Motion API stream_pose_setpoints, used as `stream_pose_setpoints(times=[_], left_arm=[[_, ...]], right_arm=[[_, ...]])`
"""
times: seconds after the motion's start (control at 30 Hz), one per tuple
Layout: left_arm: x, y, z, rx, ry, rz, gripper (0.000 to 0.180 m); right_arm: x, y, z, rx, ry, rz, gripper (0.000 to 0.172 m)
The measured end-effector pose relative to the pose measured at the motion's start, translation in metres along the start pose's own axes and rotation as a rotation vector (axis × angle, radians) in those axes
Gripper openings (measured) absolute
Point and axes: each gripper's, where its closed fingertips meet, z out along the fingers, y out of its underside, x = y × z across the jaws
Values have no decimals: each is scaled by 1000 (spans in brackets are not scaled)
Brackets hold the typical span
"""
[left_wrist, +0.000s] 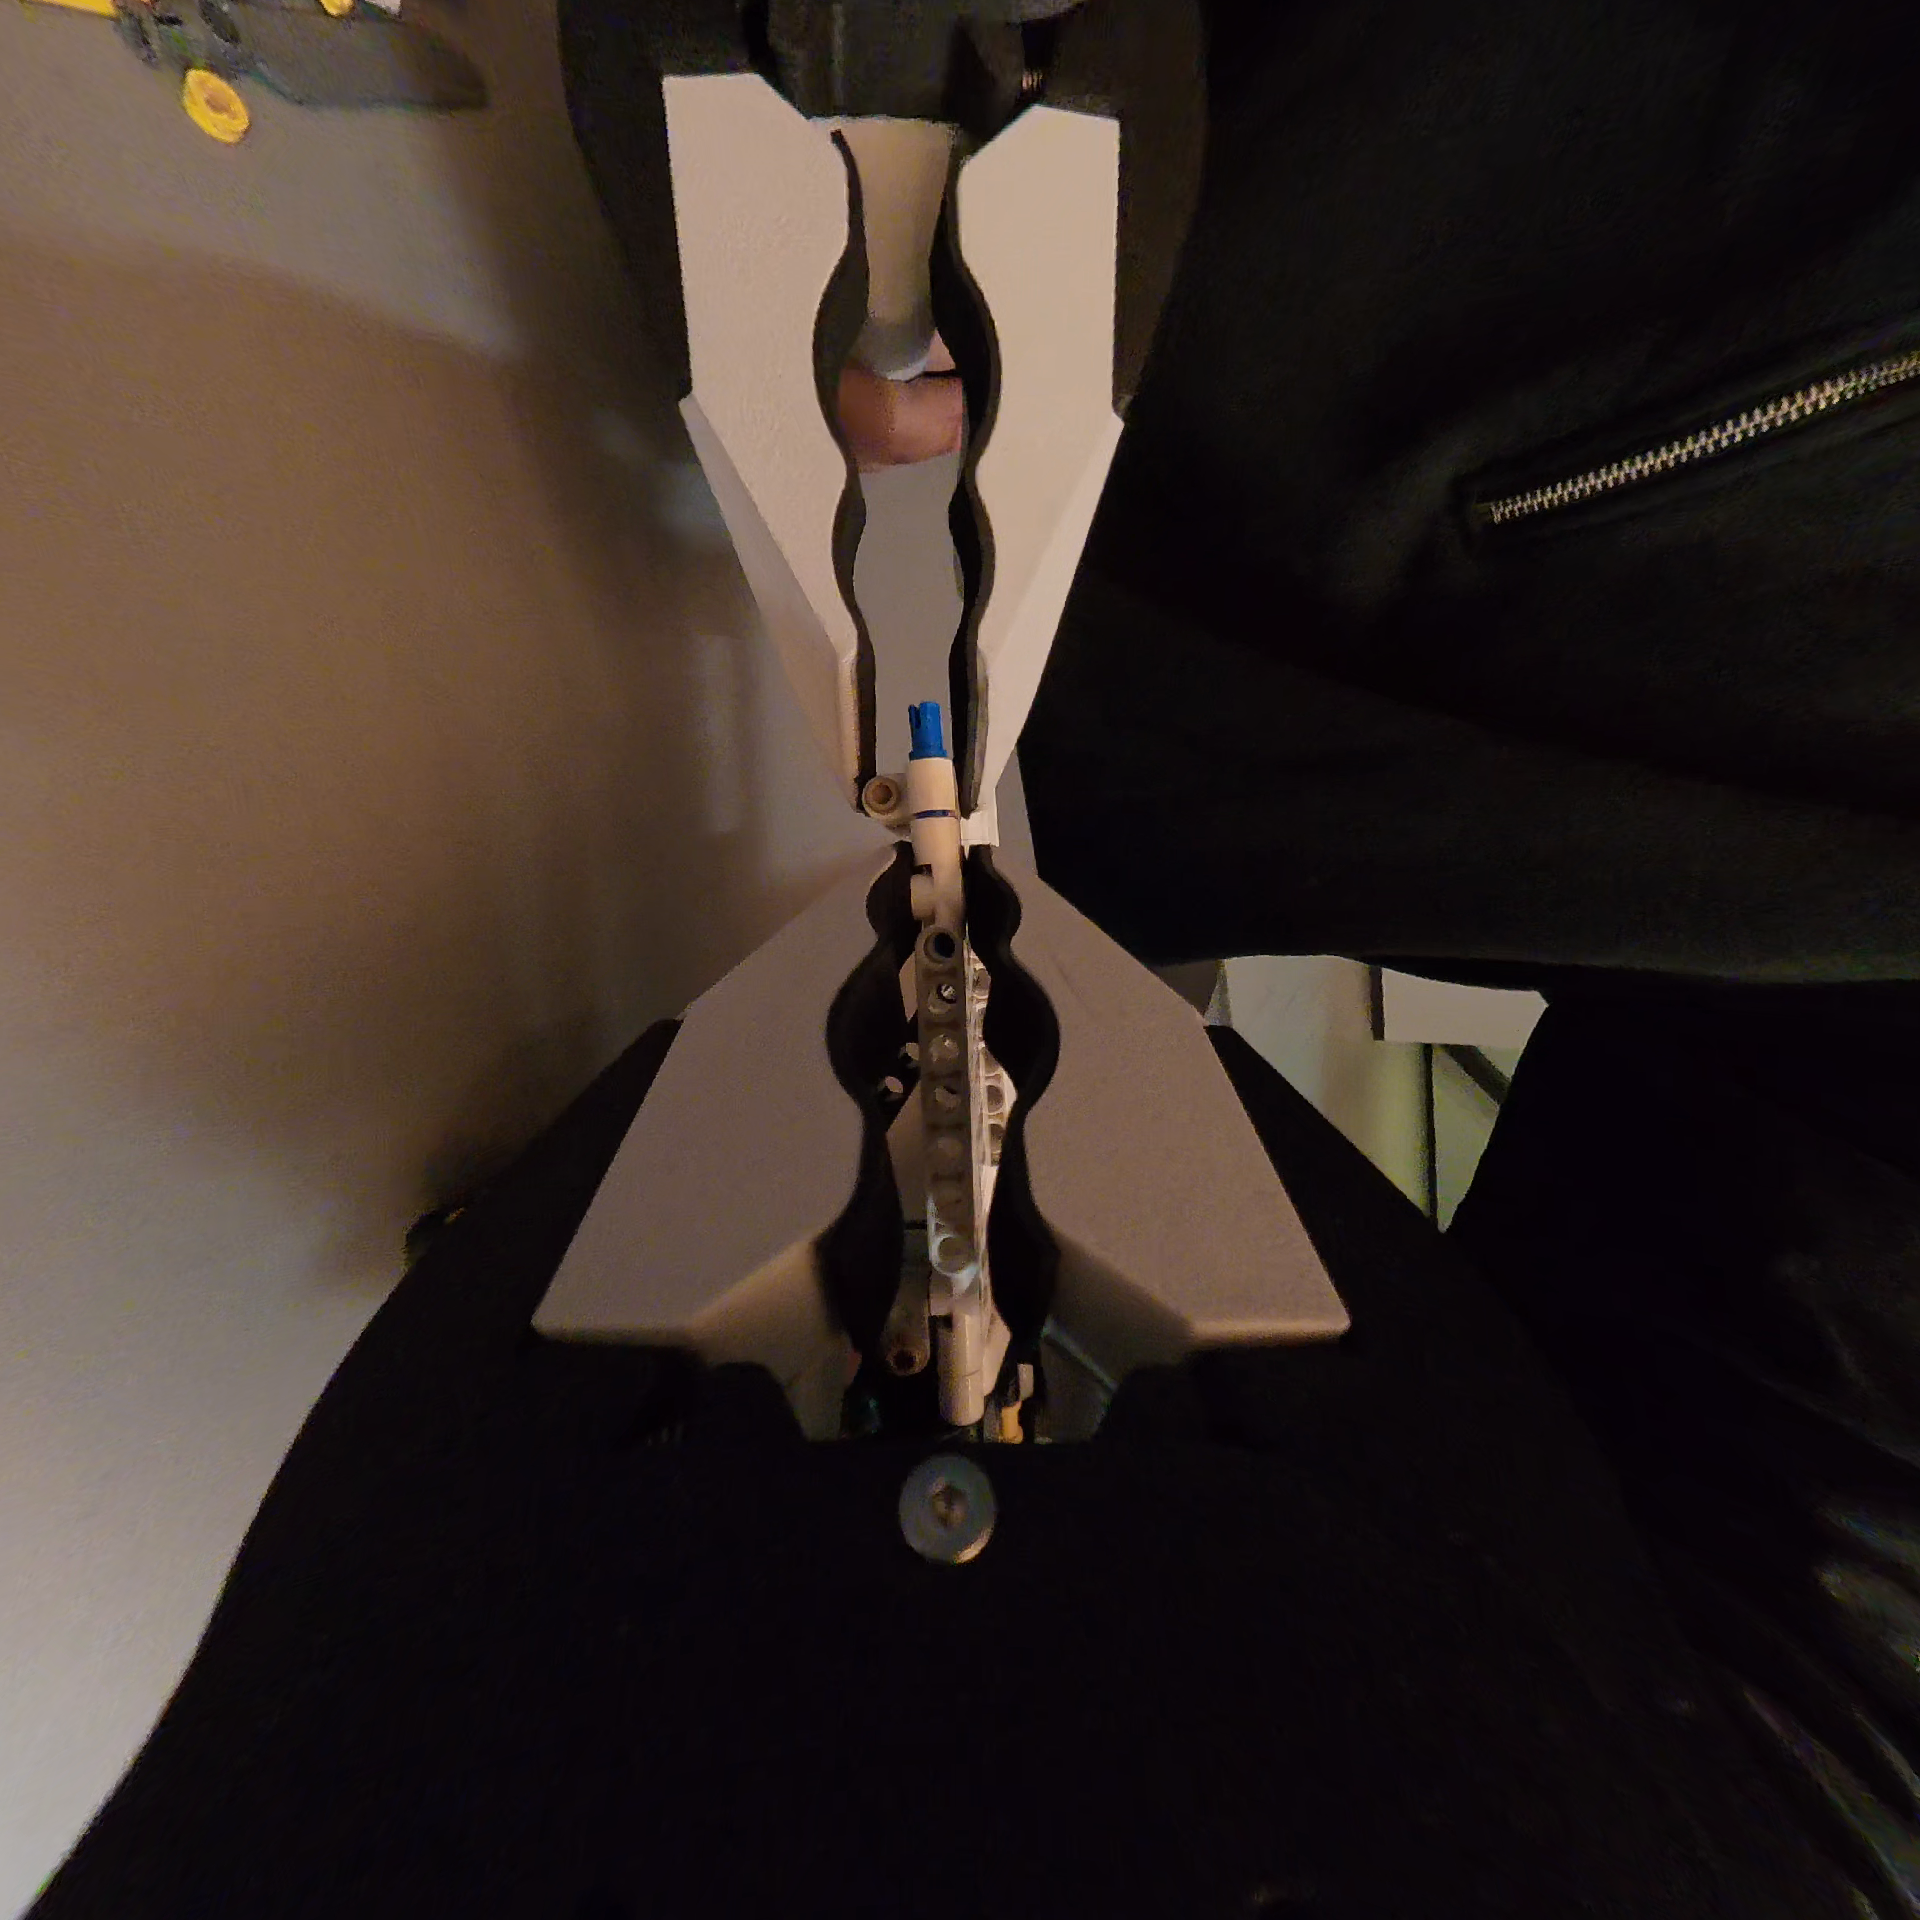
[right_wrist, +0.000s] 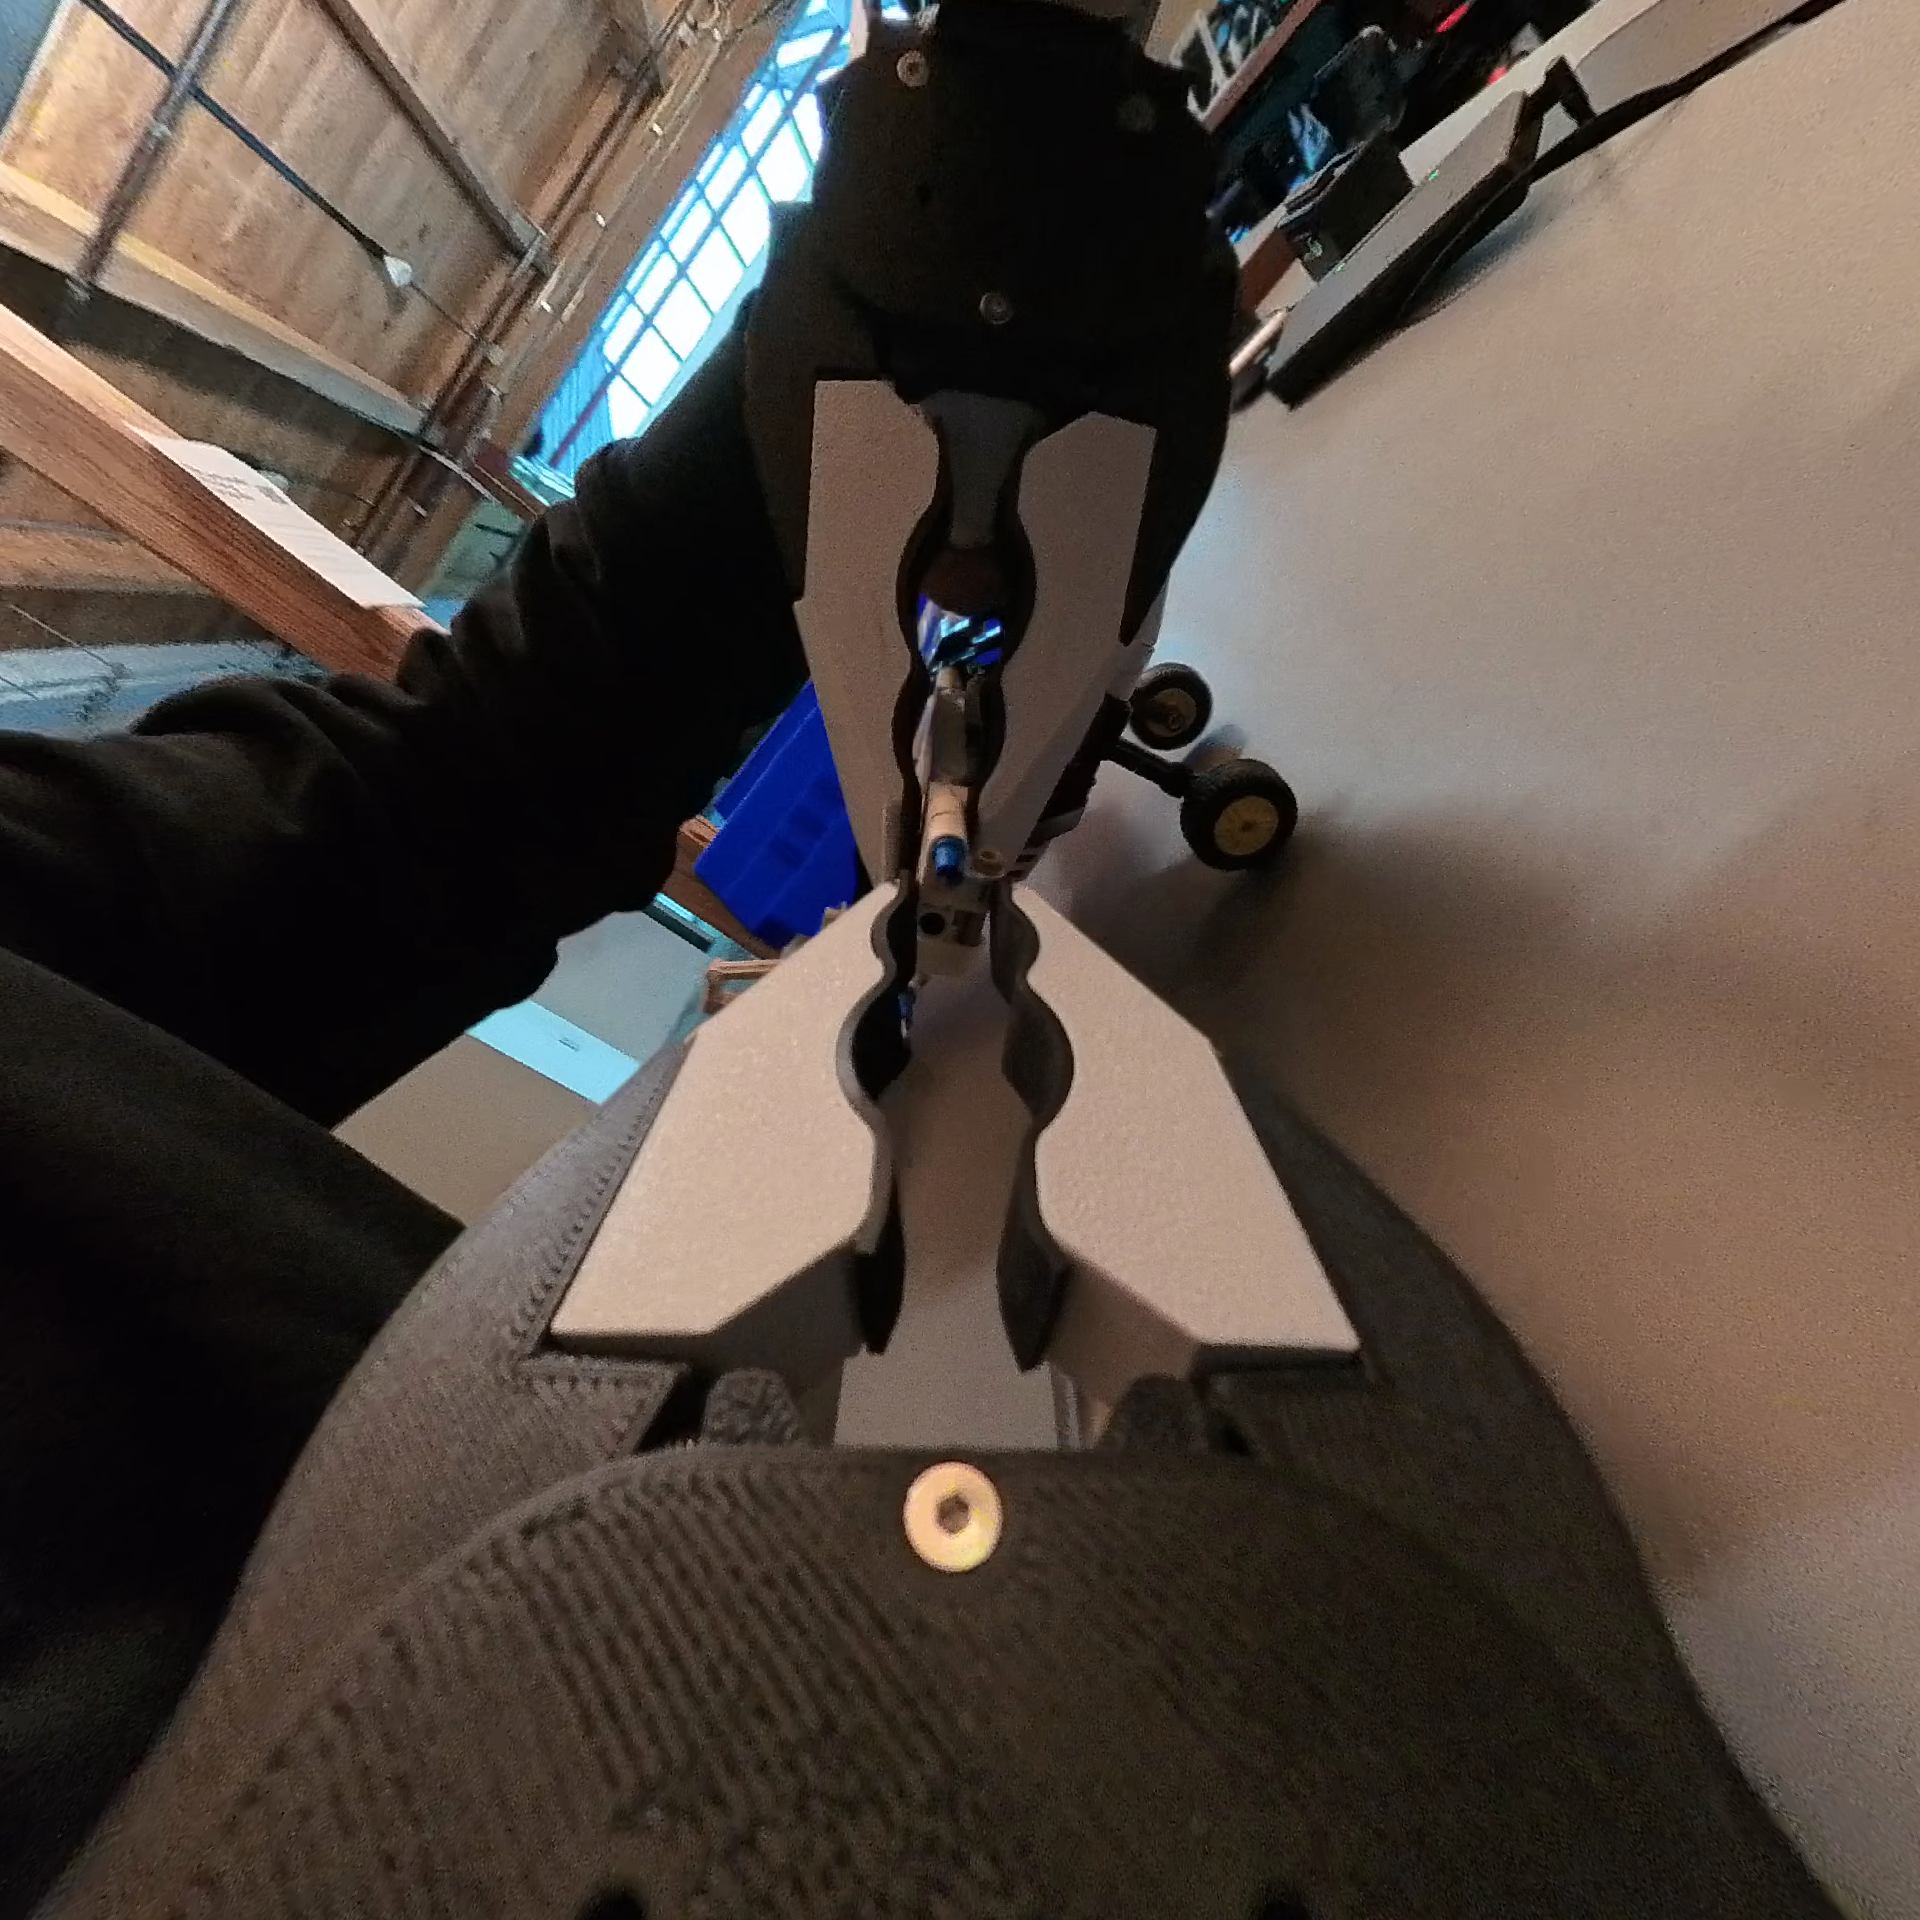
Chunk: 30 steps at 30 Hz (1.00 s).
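Left gripper (left_wrist: 940, 862) was clamped on a grey-and-white beam assembly (left_wrist: 951, 1101), pads pressing both flanks; its white end with blue pin (left_wrist: 925, 727) stuck out past the tips, lifted off the table (right_wrist: 1558, 727). Right gripper (right_wrist: 951, 914) met it nose to nose, jaws narrowly apart around that white end (right_wrist: 940, 930); pad contact could not be told. Judgement: keep both grippers in line, close squarely on the end, clear of the pin. A wheeled piece (right_wrist: 1242, 816) hung beside the left gripper.
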Motion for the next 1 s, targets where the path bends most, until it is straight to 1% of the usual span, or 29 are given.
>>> stream_pose_setpoints(times=[0.1, 0.13, 0.17, 0.2, 0.23, 0.27, 0.3, 0.33, 0.37, 0.4, 0.5, 0.53, 0.6, 0.63, 0.67, 0.77, 0.83, 0.93, 0.97, 1.0], left_arm=[[3, -2, 3, -4, 18, 3, 10], [3, -1, 5, -18, 11, 9, 10], [2, 0, 7, -36, 6, 1, 10], [0, 2, 8, -48, 2, -2, 10], [-1, 3, 8, -59, 4, -11, 10], [-7, 15, 3, -110, -22, -39, 12], [-5, 13, -9, -58, -15, -56, 10], [-8, 16, -18, -41, -59, -37, 10], [-6, 18, -21, -53, -59, -62, 10], [-5, 15, -20, -58, -62, -55, 10], [-5, 8, -6, -94, -48, -61, 11], [-7, 7, -5, -96, -54, -64, 11], [-9, 5, -5, -87, -54, -69, 11], [-10, 5, -5, -82, -55, -72, 11], [-10, 4, -4, -80, -58, -74, 11], [-8, 4, -3, -83, -69, -81, 11], [-7, 4, -2, -83, -71, -86, 11], [-7, 6, -1, -86, -71, -85, 11], [-6, 6, -2, -76, -61, -81, 11], [-4, 5, -2, -62, -53, -74, 11]], right_arm=[[-3, 1, -6, 3, -42, 77, 12], [-3, 3, -7, -9, -32, 66, 12], [-2, 4, -8, -30, 9, 12, 12], [0, 5, -10, -57, 69, -78, 12], [1, 0, -17, -52, 148, -178, 0], [10, -8, -32, -41, 244, -267, 0], [14, -15, -48, -20, 275, -276, 0], [13, -17, -57, -6, 250, -228, 0], [12, -15, -57, -7, 226, -191, 0], [10, -13, -54, 6, 216, -184, 0], [16, -22, -46, 48, 278, -249, 0], [15, -23, -41, 57, 265, -250, 2], [8, -21, -30, 57, 185, -212, 30], [6, -17, -22, 52, 145, -185, 36], [6, -12, -15, 46, 124, -162, 38], [7, -6, -1, 44, 64, -94, 38], [5, -2, 7, 27, 32, -64, 27], [2, 0, 12, 23, 6, -44, 21], [3, -1, 11, 25, -1, -32, 15], [3, 0, 10, 21, -12, -13, 14]])
